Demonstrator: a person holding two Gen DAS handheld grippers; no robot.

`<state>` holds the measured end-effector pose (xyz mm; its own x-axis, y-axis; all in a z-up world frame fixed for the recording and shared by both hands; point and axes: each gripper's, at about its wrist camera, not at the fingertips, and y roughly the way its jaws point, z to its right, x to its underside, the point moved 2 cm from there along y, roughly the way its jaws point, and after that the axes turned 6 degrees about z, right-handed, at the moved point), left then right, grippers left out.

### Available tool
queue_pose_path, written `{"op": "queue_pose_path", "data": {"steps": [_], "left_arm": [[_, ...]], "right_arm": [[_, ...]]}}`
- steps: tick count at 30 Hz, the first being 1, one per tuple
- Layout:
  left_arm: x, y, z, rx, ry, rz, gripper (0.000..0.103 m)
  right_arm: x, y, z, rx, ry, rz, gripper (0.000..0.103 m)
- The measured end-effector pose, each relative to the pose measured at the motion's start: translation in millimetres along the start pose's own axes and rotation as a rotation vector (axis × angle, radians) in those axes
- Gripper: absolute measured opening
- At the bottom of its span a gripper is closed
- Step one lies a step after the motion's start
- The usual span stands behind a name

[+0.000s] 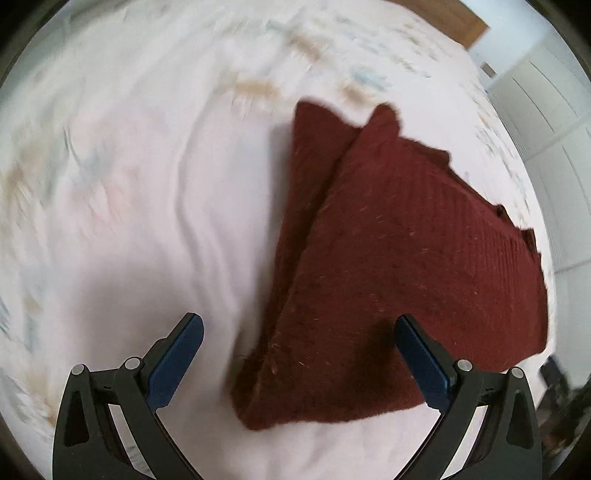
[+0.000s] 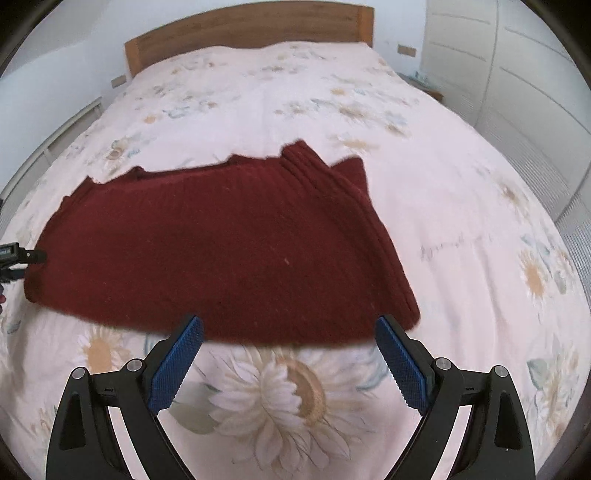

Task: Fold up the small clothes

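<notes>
Nearest to me on the left wrist view, my left gripper (image 1: 299, 354) stands wide apart with nothing between its blue pads (image 1: 173, 365); its right finger overlaps the near part of the dark red knitted garment (image 1: 388, 266), but I cannot tell whether it touches the cloth or hangs above it. That view is smeared with motion blur, so the print on the bedspread (image 1: 129, 203) reads only as pale streaks. The garment lies folded on the bed, its near corner just ahead of the fingers, and its right edge runs toward the rim of the lens.

On the right wrist view, my right gripper (image 2: 290, 360) is also spread wide and holds nothing. It points level along the bed, over a large printed sunflower (image 2: 280, 391), with its fingertips just at the garment's (image 2: 221, 258) near hem, which is blurred. The garment lies flat across the bedspread (image 2: 461, 221), with stacked folded edges on its right side. At the far left rim a dark object (image 2: 18, 256) is cut off; I cannot make out what it is. Beyond stand a wooden headboard (image 2: 251, 26) and white wardrobe doors (image 2: 517, 74).
</notes>
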<state>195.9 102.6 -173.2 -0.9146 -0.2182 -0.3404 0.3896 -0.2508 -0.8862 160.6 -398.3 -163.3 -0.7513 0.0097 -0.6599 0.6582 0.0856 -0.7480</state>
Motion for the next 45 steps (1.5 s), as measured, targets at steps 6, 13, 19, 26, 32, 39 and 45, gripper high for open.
{"op": "queue_pose_path", "data": {"steps": [6, 13, 19, 26, 32, 39, 45], "left_arm": [[4, 11, -2, 0.012, -0.022, -0.003, 0.102], [9, 16, 13, 0.061, 0.036, -0.029, 0.075], [5, 16, 30, 0.126, 0.052, -0.059, 0.032], [-6, -8, 62, 0.104, 0.112, -0.048, 0.021], [-26, -46, 108, 0.224, 0.097, -0.015, 0.018], [-46, -63, 205, 0.319, 0.166, 0.013, 0.017], [-35, -50, 308, 0.342, 0.307, -0.003, 0.016]], "right_arm": [[9, 2, 10, 0.008, 0.020, -0.028, 0.094], [15, 3, 14, 0.000, 0.040, -0.042, 0.094], [15, 0, 19, 0.002, 0.042, -0.041, 0.094], [9, -12, 34, -0.004, 0.073, -0.011, 0.094], [1, -26, 50, -0.017, 0.104, 0.029, 0.094], [-11, -45, 82, -0.016, 0.159, 0.082, 0.094], [-22, -62, 114, 0.012, 0.197, 0.128, 0.094]]}}
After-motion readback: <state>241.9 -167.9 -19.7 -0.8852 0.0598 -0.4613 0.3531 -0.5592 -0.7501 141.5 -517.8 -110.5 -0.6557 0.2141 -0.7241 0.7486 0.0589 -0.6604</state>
